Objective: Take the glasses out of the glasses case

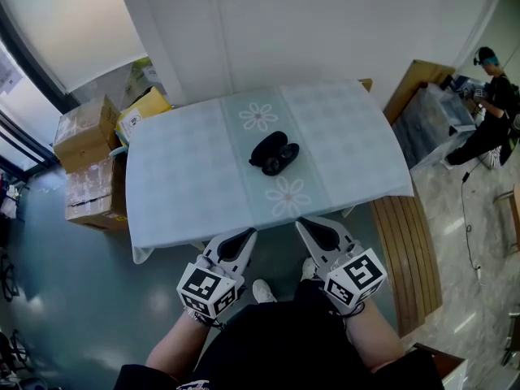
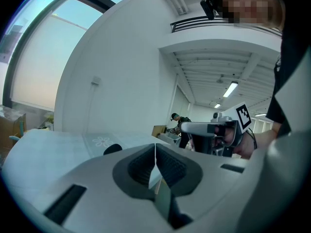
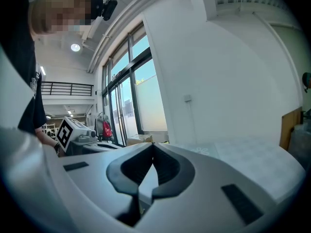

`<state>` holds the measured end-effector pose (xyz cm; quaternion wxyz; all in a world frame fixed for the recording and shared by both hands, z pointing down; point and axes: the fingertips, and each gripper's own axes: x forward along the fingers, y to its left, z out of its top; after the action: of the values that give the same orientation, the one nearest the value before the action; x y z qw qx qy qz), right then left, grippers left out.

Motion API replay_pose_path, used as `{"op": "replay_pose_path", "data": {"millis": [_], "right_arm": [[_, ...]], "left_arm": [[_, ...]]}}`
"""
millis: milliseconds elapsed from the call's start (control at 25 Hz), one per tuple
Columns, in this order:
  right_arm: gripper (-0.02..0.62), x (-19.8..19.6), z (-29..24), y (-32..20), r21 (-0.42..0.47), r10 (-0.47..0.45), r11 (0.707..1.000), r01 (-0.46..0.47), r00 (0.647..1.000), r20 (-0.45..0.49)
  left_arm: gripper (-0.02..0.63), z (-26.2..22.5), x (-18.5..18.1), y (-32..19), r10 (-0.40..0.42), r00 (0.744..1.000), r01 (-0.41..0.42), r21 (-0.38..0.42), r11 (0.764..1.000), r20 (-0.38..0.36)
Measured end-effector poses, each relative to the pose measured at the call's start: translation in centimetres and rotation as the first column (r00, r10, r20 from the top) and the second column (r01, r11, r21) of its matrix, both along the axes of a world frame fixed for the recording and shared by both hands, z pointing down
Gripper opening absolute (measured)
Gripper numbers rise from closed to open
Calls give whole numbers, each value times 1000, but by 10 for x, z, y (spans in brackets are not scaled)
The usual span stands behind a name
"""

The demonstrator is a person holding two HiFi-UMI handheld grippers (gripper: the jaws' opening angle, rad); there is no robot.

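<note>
Worktop [image 1: 187, 185] under a pale blue checked cloth with flower prints. The black glasses case [image 1: 274, 153] lies near the worktop's middle, between the two flower prints. From the head view it reads as two dark lobes side by side. I cannot tell whether the lid is raised, and no glasses can be made out. The left gripper [image 1: 244, 236] and right gripper [image 1: 307, 226] are both held low, close to the holder's body just off the worktop's near edge, well apart from the case. Both point toward the worktop. Left gripper view: jaws pressed together with nothing between them, and the case [image 2: 112, 149] shows as a small dark hump beyond them on the cloth. Right gripper view: jaws likewise together, nothing held. Cardboard boxes [image 1: 85, 128] are stacked on the floor left of the worktop. A slatted wooden bench [image 1: 406, 254] stands to its right. A person [image 1: 491, 108] is bent over at the far right.
</note>
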<state>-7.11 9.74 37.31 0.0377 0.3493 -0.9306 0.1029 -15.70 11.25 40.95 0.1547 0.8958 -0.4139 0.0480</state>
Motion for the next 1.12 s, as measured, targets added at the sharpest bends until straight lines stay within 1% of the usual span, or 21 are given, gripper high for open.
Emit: {"op": "replay_pose_path", "data": {"millis": [480,1120], "right_arm": [[23,32,-15,-31,29,-30,999,30,1000,0],[23,68,-11,-74,16,-108,994,107,993,42]], "left_arm": [[31,-3,33,-17,-34,999,34,-6,999,0],[31,-2,77,-46,-109,994,109,-16,994,31]]}}
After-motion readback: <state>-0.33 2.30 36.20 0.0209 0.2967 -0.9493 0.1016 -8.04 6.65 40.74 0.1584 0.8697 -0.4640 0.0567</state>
